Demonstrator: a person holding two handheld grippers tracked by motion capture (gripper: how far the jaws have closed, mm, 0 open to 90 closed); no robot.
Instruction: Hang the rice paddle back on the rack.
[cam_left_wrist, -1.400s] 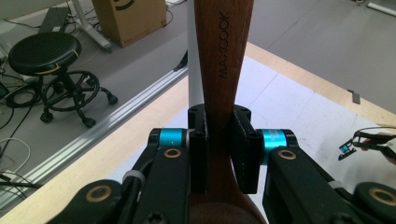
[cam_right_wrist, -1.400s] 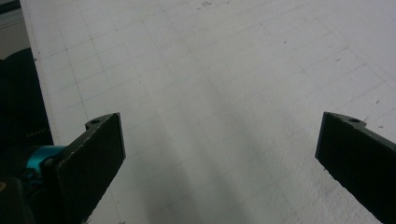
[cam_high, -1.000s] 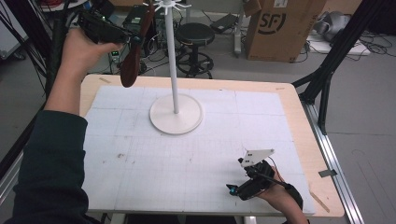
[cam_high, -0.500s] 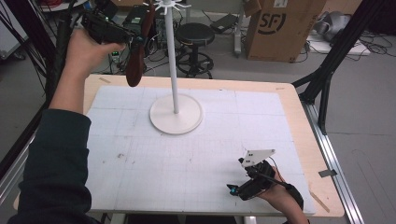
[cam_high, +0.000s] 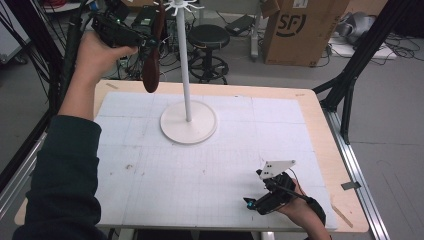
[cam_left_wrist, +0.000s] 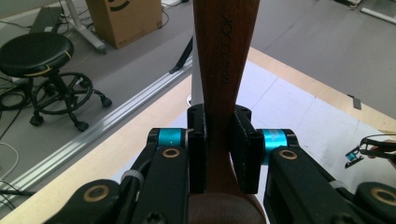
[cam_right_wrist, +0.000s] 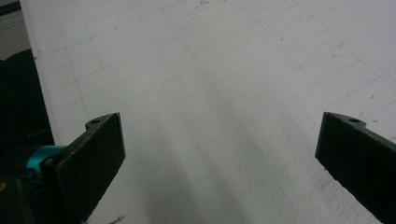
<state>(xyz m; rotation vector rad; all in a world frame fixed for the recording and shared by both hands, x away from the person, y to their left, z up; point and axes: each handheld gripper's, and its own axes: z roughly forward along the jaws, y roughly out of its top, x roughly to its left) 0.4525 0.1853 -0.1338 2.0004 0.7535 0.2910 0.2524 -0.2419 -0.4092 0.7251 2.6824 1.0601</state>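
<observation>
The left gripper (cam_high: 145, 42), raised beside the top of the white rack stand (cam_high: 188, 75), has its jaws clamped on the handle of a dark wooden spoon (cam_high: 151, 70), whose bowl hangs just left of the stand's pole, well above the table (cam_high: 310, 107). The likely aim is hanging the spoon on the hooks at the pole's top. If the spoon swings or knocks the thin pole, the stand could rock on its round base, or the handle could slip from the narrow pads. The right gripper (cam_high: 260, 202) rests well in front of the stand, jaws wide apart, holding nothing. No containers are on the table.
</observation>
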